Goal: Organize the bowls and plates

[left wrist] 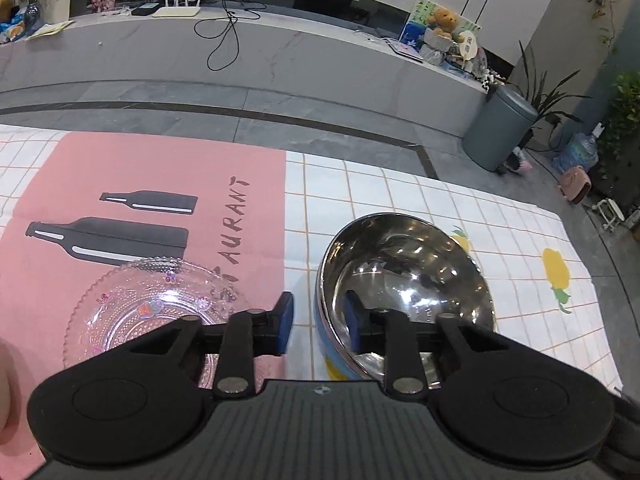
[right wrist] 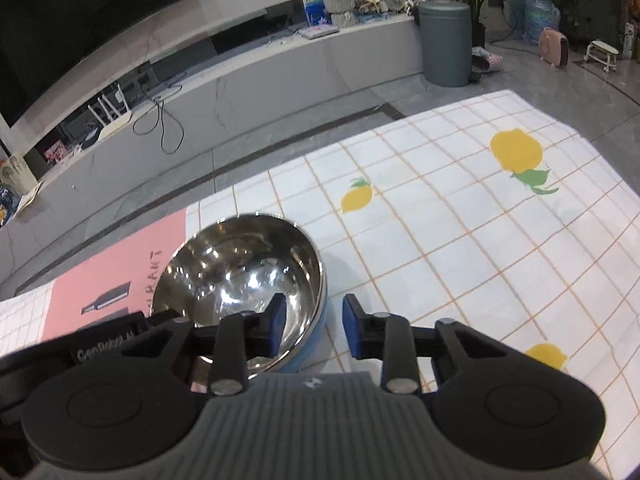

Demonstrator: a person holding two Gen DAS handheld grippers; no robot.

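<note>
Left wrist view looks over a table covered by a white checked cloth (left wrist: 400, 200) printed with yellow lemons, with a pink mat (left wrist: 160, 168) showing black bottles lying on it ahead and to the left of the left tongs. Beyond the table is a grey tiled floor (left wrist: 240, 96), then a long low pale shelf (left wrist: 280, 48) carrying a white router (left wrist: 177, 11), loose cables and a teddy bear (left wrist: 442, 20). A grey bin (left wrist: 498, 128) stands on the floor far ahead to the right, with potted plants behind it. The right wrist view adds a large dark screen (right wrist: 80, 20) on the wall above the shelf and a water bottle (right wrist: 541, 18) past the bin.

A steel bowl (left wrist: 404, 280) with a blue outer wall sits on the cloth just ahead of both tongs. A clear glass plate (left wrist: 152, 304) with a beaded rim rests on the pink mat, under and left of the left tongs.

The left tongs (left wrist: 318, 326) are spread partway open, gripping nothing; the bowl's left rim stands between the blue pads, the right pad inside the bowl, and contact cannot be told. The right tongs (right wrist: 314, 328) are likewise partway open and empty, straddling the bowl's right rim with the left pad over the inside.
</note>
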